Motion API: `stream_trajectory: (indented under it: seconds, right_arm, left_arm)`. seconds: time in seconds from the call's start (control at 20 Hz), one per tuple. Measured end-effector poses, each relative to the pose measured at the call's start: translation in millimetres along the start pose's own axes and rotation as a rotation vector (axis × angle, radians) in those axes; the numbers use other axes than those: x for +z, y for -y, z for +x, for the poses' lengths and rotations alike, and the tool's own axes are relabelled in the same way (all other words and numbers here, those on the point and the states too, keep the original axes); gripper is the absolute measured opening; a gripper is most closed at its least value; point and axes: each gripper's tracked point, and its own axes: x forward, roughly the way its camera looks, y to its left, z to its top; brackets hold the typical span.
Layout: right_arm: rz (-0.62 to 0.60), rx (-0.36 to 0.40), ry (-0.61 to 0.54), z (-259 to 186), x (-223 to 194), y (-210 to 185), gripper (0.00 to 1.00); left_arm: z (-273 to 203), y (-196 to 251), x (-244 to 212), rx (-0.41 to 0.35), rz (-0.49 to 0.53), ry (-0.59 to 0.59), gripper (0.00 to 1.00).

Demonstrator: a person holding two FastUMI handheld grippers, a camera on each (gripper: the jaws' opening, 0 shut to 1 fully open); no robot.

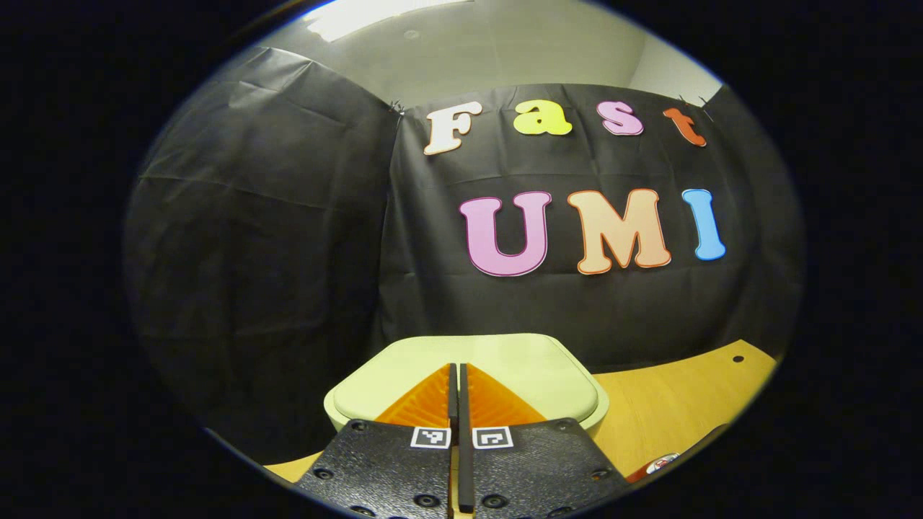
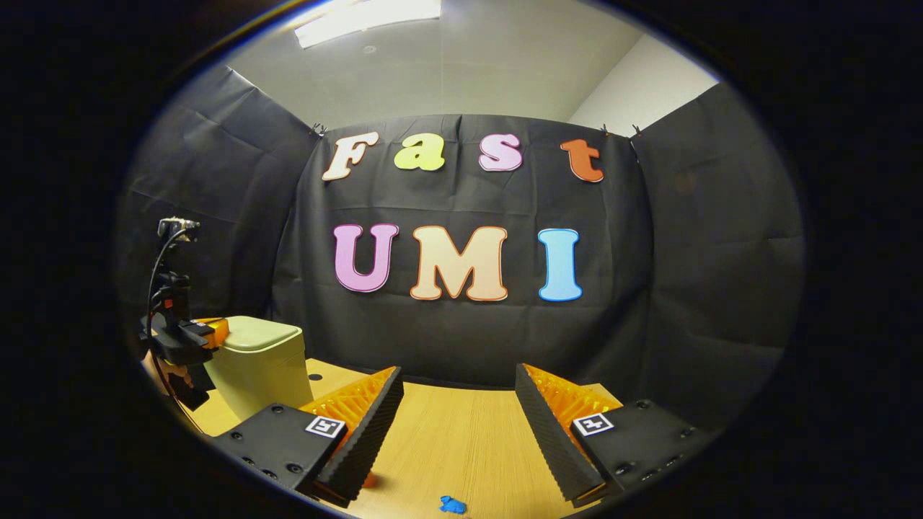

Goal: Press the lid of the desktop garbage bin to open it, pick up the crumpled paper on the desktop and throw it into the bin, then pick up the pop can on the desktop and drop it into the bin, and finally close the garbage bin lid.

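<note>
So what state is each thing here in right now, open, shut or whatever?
Pale green plastic desktop bin: upright on the wooden table, lid down.
Left gripper: shut, empty, fingers over the lid.
Right gripper: open, empty, above the table.
Red pop can: on the table beside the bin, pose unclear.

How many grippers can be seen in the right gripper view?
2. The right gripper is at the bottom, jaws wide apart above the wooden table. The left gripper is at far left, on the lid of the green bin.
</note>
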Motion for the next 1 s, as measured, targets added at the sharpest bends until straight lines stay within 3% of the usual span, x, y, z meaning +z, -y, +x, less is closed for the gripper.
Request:
stream_trajectory:
  seconds: [0.15,0.45,0.6,0.65,0.7,0.75,0.8,1.0]
  right_arm:
    - [0.006,-0.001,-0.007,4,-1,9,0.98]
    - [-0.004,0.032,-0.091,19,-34,19,1.00]
    - [-0.016,0.071,-0.200,30,-76,17,0.98]
    - [-0.020,0.086,-0.250,32,-93,16,0.99]
    - [-0.029,0.102,-0.295,36,-114,14,0.96]
    - [-0.040,0.115,-0.339,38,-132,13,0.99]
    - [-0.056,0.125,-0.386,41,-152,14,0.99]
    - [-0.124,0.185,-0.552,43,-228,15,0.99]
  left_arm:
    - [-11,14,22,-0.080,-0.029,0.044,0.01]
    - [-44,64,67,-0.222,-0.066,0.112,0.51]
    - [-65,78,82,-0.256,-0.040,0.142,0.90]
    - [-71,82,84,-0.262,-0.035,0.149,0.95]
    - [-78,86,86,-0.272,-0.037,0.154,0.92]
    - [-86,91,87,-0.276,-0.045,0.156,0.95]
    - [-92,92,88,-0.272,-0.049,0.155,0.92]
    - [-109,92,84,-0.233,-0.018,0.132,0.94]
